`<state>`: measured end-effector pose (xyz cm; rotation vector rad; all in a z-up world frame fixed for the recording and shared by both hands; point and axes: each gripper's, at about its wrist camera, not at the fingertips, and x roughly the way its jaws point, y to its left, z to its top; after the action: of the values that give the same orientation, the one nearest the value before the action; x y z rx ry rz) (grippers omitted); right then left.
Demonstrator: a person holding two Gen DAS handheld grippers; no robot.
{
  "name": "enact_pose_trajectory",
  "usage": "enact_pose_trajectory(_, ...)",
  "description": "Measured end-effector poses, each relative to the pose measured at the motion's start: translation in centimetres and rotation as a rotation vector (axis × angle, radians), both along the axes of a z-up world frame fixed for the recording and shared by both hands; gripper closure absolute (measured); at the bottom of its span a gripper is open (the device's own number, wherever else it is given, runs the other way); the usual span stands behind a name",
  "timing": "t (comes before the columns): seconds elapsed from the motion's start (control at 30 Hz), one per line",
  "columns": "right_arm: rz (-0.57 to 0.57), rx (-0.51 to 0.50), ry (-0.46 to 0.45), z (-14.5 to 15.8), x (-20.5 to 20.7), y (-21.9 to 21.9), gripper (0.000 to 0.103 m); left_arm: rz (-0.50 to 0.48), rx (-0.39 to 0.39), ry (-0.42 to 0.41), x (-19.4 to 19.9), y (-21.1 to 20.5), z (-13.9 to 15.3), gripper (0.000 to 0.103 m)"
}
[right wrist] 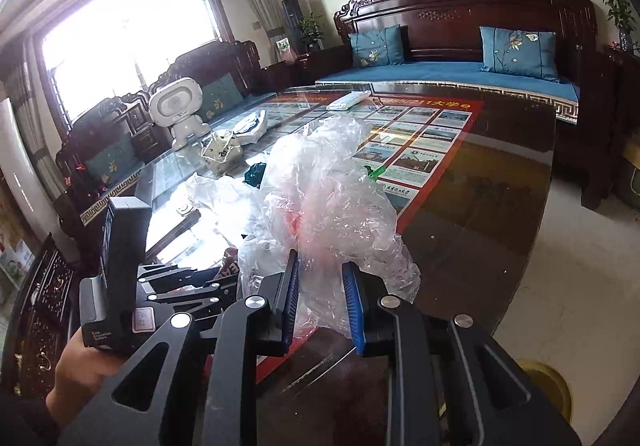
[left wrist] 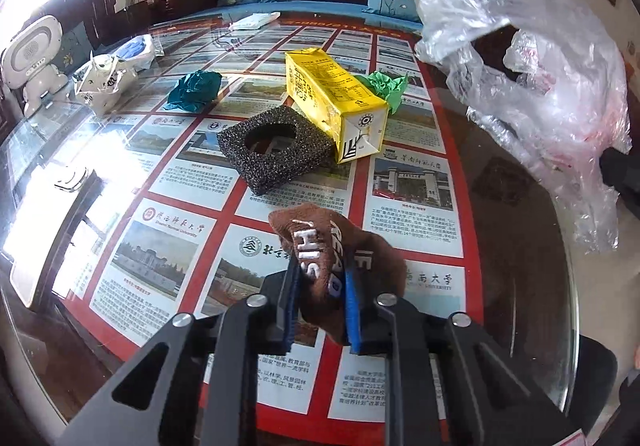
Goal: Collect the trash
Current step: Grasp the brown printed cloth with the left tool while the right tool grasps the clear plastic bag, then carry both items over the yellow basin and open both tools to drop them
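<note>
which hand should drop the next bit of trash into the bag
Left. Its gripper is shut on the brown cloth, while the right gripper grips the clear plastic bag, holding it up.

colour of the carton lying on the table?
Yellow, with black print and a white end panel: the carton. Clearest in the left wrist view.

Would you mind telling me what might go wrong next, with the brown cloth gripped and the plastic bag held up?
1. The left hand-held gripper pinches only a fold of the brown cloth; it may slip out.
2. The plastic bag in the right hand-held gripper looks crumpled, so the cloth could miss its opening.
</note>
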<state>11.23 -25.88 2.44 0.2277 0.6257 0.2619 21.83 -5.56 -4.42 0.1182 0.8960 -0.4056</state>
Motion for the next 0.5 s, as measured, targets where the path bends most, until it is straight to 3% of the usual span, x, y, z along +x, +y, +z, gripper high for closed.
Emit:
enact_pose_trajectory(0.17,-0.005,-0.001,-0.003,0.2,-0.5,-0.6,0.082,-0.009,-0.075,-0.040,-1.6,1.0,1.7,0.086)
enact_pose_trajectory(0.5,-0.043,-0.003,-0.008,1.0,-3.1,-2.1,0.082,-0.127,-0.082,-0.124,-5.6,-1.9,5.4,0.086)
